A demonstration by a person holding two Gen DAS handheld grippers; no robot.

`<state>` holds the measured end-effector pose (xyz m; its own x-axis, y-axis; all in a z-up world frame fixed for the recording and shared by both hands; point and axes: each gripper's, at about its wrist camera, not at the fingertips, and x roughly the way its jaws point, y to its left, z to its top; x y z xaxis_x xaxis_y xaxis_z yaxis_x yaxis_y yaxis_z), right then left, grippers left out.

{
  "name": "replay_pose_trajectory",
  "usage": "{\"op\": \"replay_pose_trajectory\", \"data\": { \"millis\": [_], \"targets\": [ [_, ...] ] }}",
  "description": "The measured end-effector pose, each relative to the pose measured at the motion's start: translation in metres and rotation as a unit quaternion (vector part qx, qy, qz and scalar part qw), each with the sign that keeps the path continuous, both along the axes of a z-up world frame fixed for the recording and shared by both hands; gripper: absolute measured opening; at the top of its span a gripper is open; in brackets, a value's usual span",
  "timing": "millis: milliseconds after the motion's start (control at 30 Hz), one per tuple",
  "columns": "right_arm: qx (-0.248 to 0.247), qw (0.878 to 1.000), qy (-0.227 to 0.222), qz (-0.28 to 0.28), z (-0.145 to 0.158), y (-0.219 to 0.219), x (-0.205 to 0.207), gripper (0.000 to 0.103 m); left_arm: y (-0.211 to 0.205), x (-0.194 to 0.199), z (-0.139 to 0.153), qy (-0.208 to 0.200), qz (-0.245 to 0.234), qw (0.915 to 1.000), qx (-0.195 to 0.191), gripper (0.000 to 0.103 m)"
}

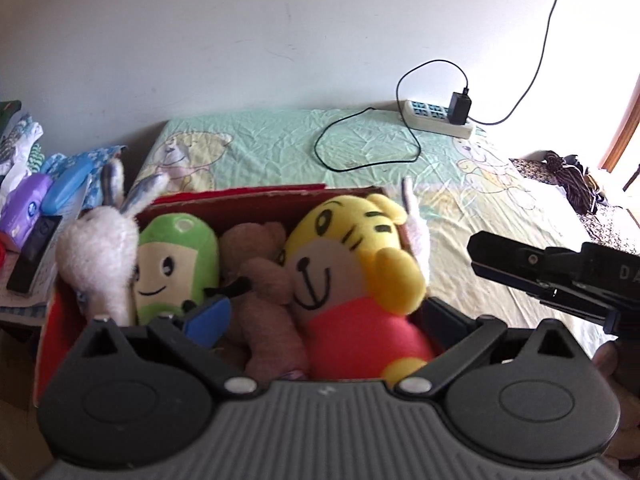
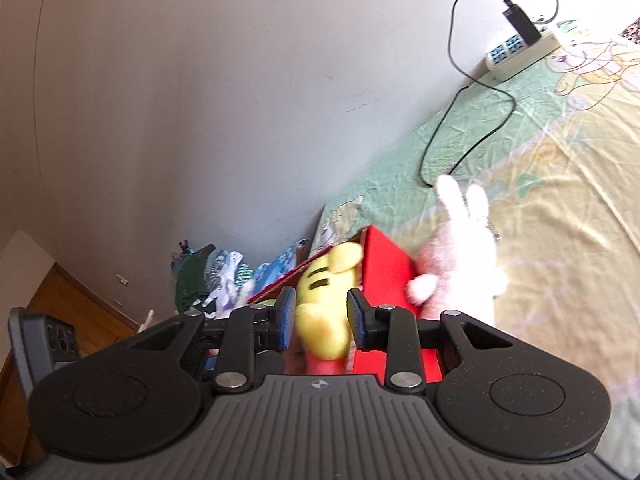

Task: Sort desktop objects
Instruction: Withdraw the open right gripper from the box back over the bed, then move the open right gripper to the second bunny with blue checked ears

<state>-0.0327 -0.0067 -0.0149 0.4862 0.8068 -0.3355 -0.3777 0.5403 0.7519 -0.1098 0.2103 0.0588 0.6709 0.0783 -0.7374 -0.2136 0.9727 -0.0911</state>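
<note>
A red box (image 1: 256, 200) sits on the bed (image 1: 360, 148), packed with soft toys: a white rabbit (image 1: 100, 256) at its left end, then a green doll (image 1: 176, 264), a brown bear (image 1: 260, 280) and a yellow tiger (image 1: 352, 264). The left gripper (image 1: 320, 316) is spread wide over the box, holding nothing. The right gripper (image 2: 318, 316) has its fingers on either side of the tiger's yellow paw; whether they pinch it I cannot tell. A pink rabbit (image 2: 460, 264) leans outside the box's right wall.

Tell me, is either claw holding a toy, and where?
Neither. The left gripper and right gripper are open; the yellow tiger plush toy only shows beyond the right fingers.
</note>
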Motion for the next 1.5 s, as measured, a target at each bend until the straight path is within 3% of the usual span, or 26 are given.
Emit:
{"op": "replay_pose_trajectory", "data": {
  "millis": [167,300,500,767,933,1067,1167,1500],
  "targets": [
    [-0.027,1.0,0.006,-0.014,-0.014,-0.021,0.023,0.032,-0.023,0.01,0.0,-0.014,-0.019,0.9995,-0.022,0.102],
    [-0.08,0.996,-0.029,-0.003,-0.016,-0.018,0.045,0.032,-0.038,0.018,0.001,-0.024,-0.024,0.999,-0.028,0.102],
    [-0.119,0.992,-0.041,0.034,-0.029,0.001,0.08,0.032,-0.051,0.019,-0.002,-0.026,-0.017,0.9989,-0.035,0.102],
    [-0.096,0.99,-0.055,0.085,-0.031,0.038,0.11,0.032,-0.043,0.007,-0.003,-0.027,0.025,0.9981,-0.049,0.101],
    [-0.16,0.979,-0.063,0.11,-0.043,0.06,0.117,0.028,-0.046,0.006,0.002,-0.027,0.036,0.9982,-0.04,0.102],
    [-0.16,0.977,-0.073,0.119,-0.045,0.042,0.115,0.028,-0.05,0.01,0.004,-0.029,0.032,0.9985,-0.034,0.101],
    [-0.19,0.972,-0.089,0.102,-0.046,0.021,0.112,0.028,-0.054,0.016,0.007,-0.034,0.02,0.9984,-0.039,0.101],
    [-0.163,0.986,0.013,0.041,-0.072,-0.079,0.091,0.033,-0.08,0.061,-0.003,-0.026,-0.058,0.9951,-0.077,0.101]
  ]
}}
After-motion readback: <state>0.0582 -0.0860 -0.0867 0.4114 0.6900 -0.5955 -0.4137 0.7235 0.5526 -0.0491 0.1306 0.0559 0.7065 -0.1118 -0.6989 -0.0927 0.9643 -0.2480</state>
